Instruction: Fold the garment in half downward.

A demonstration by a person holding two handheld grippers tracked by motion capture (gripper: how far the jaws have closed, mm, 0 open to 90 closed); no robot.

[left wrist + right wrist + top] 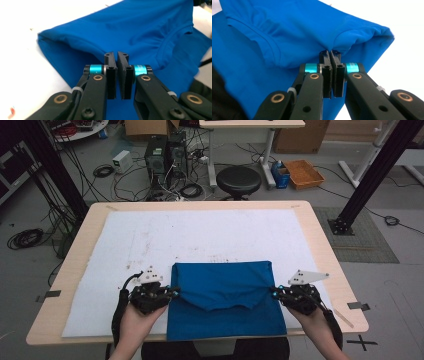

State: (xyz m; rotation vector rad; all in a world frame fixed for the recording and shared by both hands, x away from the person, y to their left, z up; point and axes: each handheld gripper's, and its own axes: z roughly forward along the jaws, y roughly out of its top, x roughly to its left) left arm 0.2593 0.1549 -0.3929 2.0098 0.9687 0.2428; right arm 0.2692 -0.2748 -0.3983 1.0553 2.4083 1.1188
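Left gripper [174,293] and right gripper [274,291], each clamped on a side edge of the blue shirt [223,297], hold its folded-over upper layer above the lower layer, which lies on the white mat [150,240] covering the table [320,240], at its near edge.

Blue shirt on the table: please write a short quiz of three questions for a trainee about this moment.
1. True or false: the blue shirt lies on a white mat.
2. Which holds the shirt's folded layer? A) left gripper alone B) right gripper alone C) both
3. Fill in: beyond the table stands a black round ____.

Key: 1 true; 2 C, each shut on one side edge; 3 stool.
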